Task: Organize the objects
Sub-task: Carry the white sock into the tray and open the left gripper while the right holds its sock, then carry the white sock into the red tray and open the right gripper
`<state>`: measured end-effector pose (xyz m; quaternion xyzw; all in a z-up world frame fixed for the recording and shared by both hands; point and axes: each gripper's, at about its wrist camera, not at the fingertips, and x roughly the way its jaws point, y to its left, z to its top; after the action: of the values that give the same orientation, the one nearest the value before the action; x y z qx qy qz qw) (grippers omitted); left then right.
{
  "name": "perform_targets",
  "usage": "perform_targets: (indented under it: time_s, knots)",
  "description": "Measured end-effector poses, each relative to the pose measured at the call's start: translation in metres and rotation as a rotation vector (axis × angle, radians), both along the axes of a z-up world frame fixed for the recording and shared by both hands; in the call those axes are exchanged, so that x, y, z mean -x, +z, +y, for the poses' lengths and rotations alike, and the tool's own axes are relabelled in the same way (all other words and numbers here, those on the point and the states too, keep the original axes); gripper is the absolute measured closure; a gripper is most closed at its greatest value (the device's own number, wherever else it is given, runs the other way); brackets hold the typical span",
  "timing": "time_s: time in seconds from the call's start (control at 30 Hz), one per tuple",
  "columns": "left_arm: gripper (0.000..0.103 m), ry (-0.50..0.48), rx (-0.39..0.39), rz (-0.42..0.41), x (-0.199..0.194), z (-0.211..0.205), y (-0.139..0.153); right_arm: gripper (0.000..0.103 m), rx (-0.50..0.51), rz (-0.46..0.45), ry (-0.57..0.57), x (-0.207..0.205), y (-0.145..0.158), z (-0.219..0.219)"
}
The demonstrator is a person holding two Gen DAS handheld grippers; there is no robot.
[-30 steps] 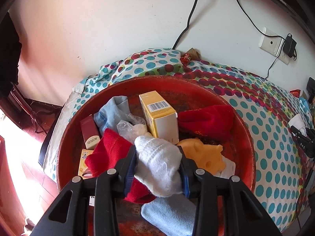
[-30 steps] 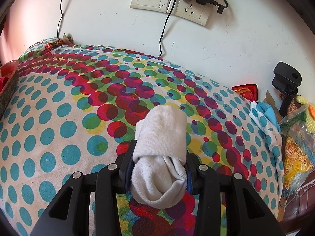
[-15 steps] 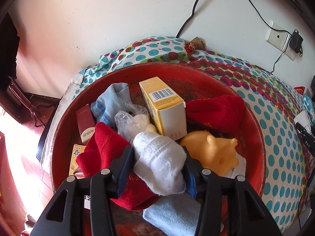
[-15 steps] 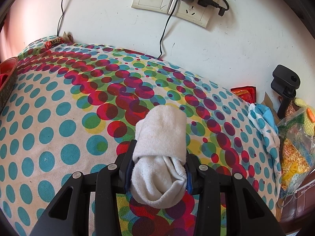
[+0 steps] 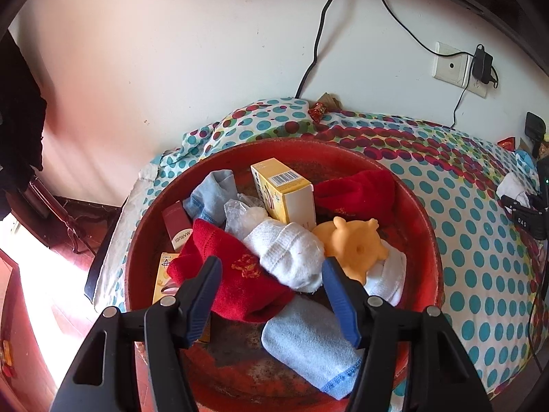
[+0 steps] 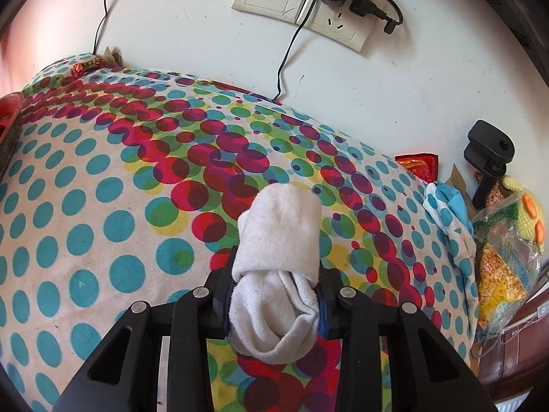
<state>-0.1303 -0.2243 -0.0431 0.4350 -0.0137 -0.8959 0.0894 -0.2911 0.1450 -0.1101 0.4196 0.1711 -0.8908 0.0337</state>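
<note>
In the left wrist view a red basin point(image 5: 423, 226) holds red socks point(image 5: 240, 274), light blue socks point(image 5: 308, 343), a yellow box point(image 5: 284, 195), an orange rubber toy point(image 5: 353, 243) and a white rolled sock point(image 5: 291, 254). My left gripper point(image 5: 271, 295) is open above the basin, its blue pads either side of the white sock, which lies on the pile. My right gripper point(image 6: 274, 305) is shut on another rolled white sock point(image 6: 278, 267) above the dotted cloth point(image 6: 103, 206).
A dark red box point(image 5: 176, 223) and a small yellow pack point(image 5: 164, 271) lie at the basin's left. The wall behind has sockets point(image 6: 298, 3) and cables. A black clamp point(image 6: 487, 158), snack bags point(image 6: 504, 261) and a red wrapper point(image 6: 418, 164) sit at the cloth's right edge.
My left gripper has opened and let go of the white sock, which now rests on the pile in the basin. The right gripper still holds its sock and has barely moved.
</note>
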Motion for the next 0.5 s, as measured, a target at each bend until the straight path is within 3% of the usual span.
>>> perform_targets:
  time_s: [0.2, 0.5]
  knots:
    - [0.039, 0.016, -0.013, 0.005, -0.014, -0.002, -0.004, 0.071, 0.098, 0.006, 0.057, -0.016, 0.025, -0.034]
    - [0.039, 0.093, -0.086, 0.049, -0.037, -0.031, 0.003, 0.071, 0.274, 0.002, 0.322, -0.064, 0.082, -0.144]
